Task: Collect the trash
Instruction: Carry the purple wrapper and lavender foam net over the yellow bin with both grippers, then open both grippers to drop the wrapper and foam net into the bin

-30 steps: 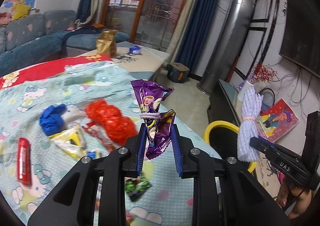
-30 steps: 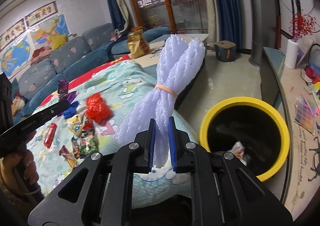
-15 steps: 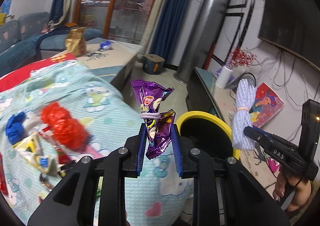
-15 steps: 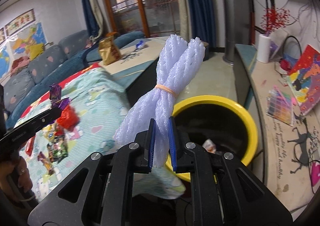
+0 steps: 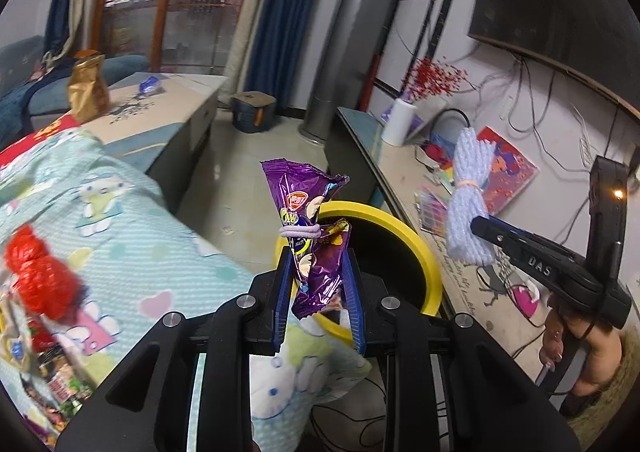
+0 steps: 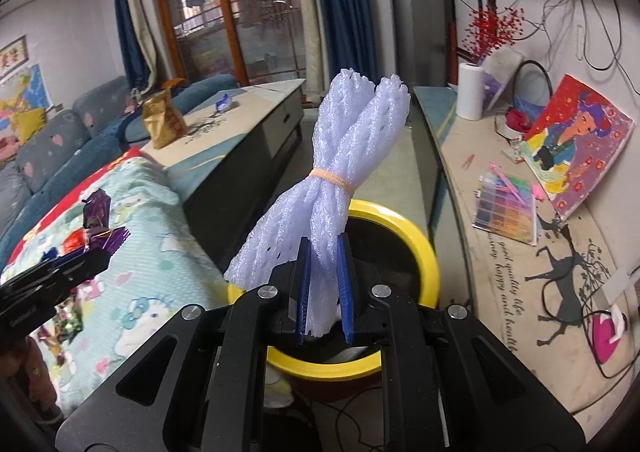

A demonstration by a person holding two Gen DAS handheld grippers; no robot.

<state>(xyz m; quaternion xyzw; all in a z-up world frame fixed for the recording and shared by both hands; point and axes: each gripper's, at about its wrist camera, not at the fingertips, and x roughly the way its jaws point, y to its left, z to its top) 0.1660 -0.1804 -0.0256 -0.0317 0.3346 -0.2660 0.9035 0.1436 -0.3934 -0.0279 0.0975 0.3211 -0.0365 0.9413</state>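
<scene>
My left gripper (image 5: pixel 319 294) is shut on a purple snack wrapper (image 5: pixel 310 228) tied with a hair band, held at the near left rim of the yellow-rimmed trash bin (image 5: pixel 416 240). My right gripper (image 6: pixel 324 292) is shut on a white foam net bundle (image 6: pixel 344 176) tied with an orange band, held above the bin (image 6: pixel 404 228). The right gripper (image 5: pixel 486 228) with the foam net (image 5: pixel 468 196) shows at the right of the left wrist view. The left gripper (image 6: pixel 94 254) with the wrapper (image 6: pixel 100 222) shows at the left of the right wrist view.
The table with a cartoon cloth (image 5: pixel 120 220) holds a red net ball (image 5: pixel 40 280) and several wrappers (image 5: pixel 52 368) at the left. A low TV cabinet (image 6: pixel 516 252) with a painting (image 6: pixel 580 144) and a paper roll (image 6: pixel 470 92) runs along the right. A coffee table (image 6: pixel 240 124) stands behind.
Both grippers have swung right, from over the table to the bin, each keeping its hold. The bin now lies directly behind both sets of fingers.
</scene>
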